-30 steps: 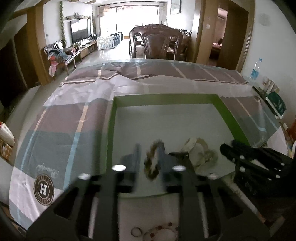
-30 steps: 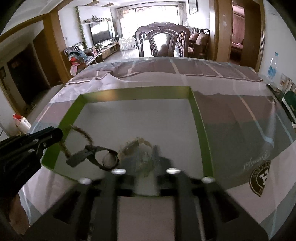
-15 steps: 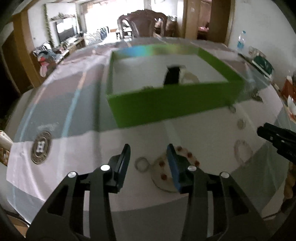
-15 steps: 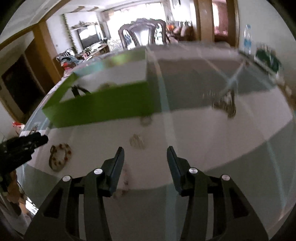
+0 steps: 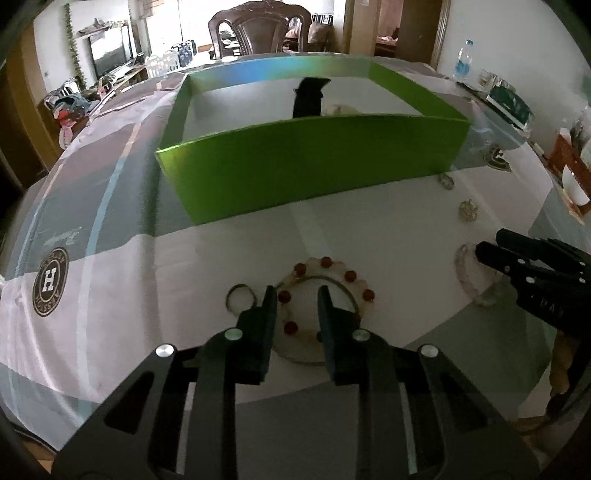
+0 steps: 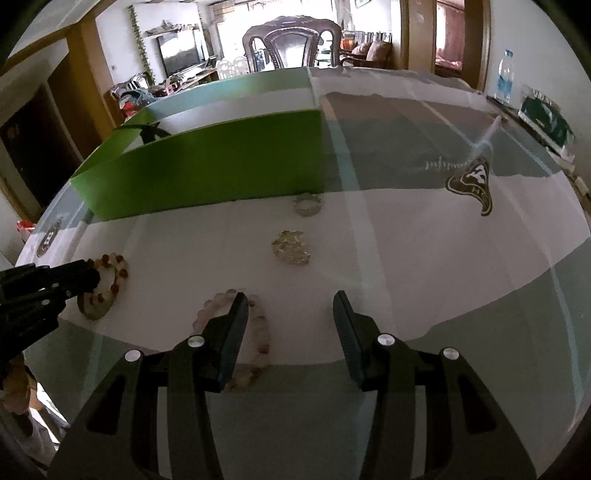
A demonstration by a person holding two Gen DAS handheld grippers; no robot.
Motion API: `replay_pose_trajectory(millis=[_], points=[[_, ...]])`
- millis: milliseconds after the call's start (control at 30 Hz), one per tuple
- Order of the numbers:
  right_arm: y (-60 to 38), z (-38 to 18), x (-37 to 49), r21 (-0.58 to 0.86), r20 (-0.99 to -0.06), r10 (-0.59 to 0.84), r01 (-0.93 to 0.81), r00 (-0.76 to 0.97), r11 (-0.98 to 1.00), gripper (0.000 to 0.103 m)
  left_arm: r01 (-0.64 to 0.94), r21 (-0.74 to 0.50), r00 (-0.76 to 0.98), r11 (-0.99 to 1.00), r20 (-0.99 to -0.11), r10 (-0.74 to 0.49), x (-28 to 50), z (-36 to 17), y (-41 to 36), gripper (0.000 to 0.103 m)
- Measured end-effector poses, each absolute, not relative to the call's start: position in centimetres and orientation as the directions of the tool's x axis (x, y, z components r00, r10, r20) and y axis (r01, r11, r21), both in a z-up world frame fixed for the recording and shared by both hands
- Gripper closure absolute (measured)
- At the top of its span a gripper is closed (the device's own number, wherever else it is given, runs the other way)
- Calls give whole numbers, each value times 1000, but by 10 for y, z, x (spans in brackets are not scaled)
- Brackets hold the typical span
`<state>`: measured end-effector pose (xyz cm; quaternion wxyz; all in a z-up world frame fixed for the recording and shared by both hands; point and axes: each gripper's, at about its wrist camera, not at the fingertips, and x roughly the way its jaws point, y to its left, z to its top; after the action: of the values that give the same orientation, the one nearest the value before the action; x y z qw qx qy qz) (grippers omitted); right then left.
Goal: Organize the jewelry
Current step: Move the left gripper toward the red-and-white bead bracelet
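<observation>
A green box [image 5: 310, 162] stands on the table; a black watch [image 5: 308, 98] and pale jewelry lie inside it. My left gripper [image 5: 295, 293] is open, low over a red-beaded bracelet [image 5: 325, 291], with a small ring [image 5: 240, 297] just to its left. My right gripper [image 6: 290, 301] is open and empty; its left finger is over a pale beaded bracelet [image 6: 255, 332]. A glittery cluster [image 6: 291, 246] and a small sparkly ring [image 6: 307, 204] lie ahead of it, near the green box [image 6: 207, 166]. The red-beaded bracelet also shows in the right wrist view [image 6: 107, 280].
The table carries a striped cloth [image 5: 92, 206] under glass. A water bottle [image 5: 462, 61] and boxes [image 5: 511, 103] stand at the far right edge. A dark wooden chair [image 5: 266, 26] stands behind the table.
Both grippers pulled back out of the box, leaving the jewelry they held inside, opened, and came down over the bracelets on the table in front of the box.
</observation>
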<state>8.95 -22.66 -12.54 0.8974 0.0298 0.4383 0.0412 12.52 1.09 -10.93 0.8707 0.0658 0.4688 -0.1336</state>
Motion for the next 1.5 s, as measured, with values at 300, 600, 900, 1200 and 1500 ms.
replay_pose_trajectory(millis=[300,600,900,1200,1500], points=[[-216,-132,83,22,-757,63,-71,650,997,54,260,-50,530,964,-828,-186,133,-110,10,95],[-217,-134,82,20,-746,69,-81,662,997,54,182,-54,621,982,-768,-157,121,-72,38,95],[-216,-134,81,17,-745,68,-83,664,996,54,18,-24,579,1000,-815,-30,115,-105,87,95],[-216,-132,83,15,-744,69,-87,665,996,54,-13,54,598,998,-800,51,107,-114,87,62],[-210,-130,81,6,-742,85,-120,665,993,63,-39,63,615,997,-785,74,106,-114,88,48]])
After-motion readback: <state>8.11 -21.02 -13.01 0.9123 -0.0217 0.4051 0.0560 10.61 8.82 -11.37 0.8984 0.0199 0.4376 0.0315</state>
